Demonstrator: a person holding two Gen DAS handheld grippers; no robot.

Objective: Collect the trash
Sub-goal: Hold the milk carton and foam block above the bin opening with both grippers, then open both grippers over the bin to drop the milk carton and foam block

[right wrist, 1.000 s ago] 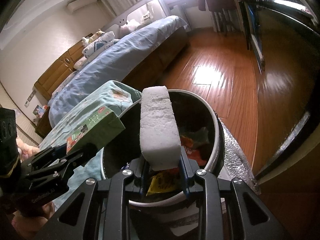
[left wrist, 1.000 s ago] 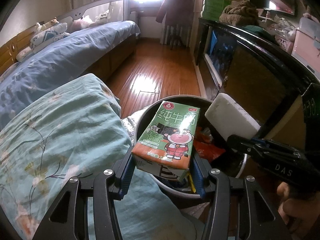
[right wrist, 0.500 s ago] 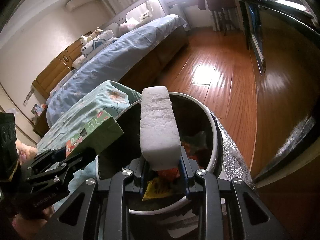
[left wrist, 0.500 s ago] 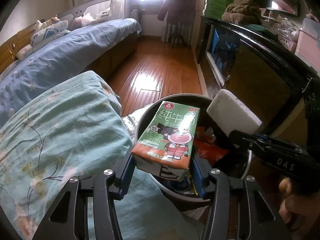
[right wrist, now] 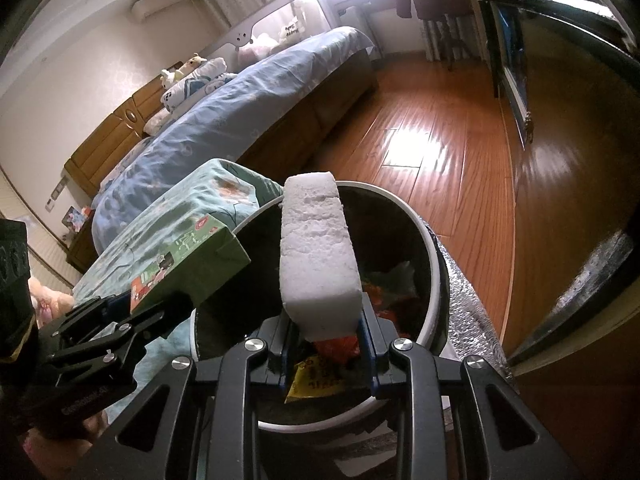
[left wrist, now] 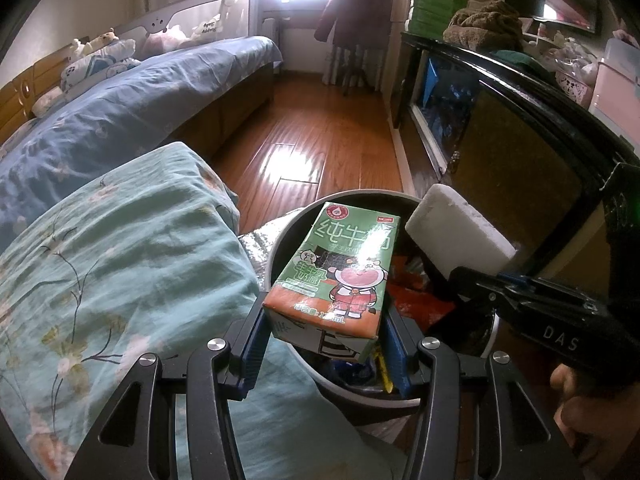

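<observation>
- Left wrist view: the left gripper (left wrist: 326,344) clamps a green-and-orange milk carton (left wrist: 340,272) bearing a cartoon cow and glare-washed characters, held above the round trash bin (left wrist: 280,248) beside a teal floral quilt (left wrist: 120,264). The carton hides most of the bin's contents; a hand (left wrist: 580,412) is cut off at lower right.
- Right wrist view: the right gripper (right wrist: 325,336) is closed on a rough white foam block (right wrist: 316,252), upright over the same bin, where orange and yellow wrappers (right wrist: 320,372) lie half hidden behind the block and fingers; their print is illegible.
</observation>
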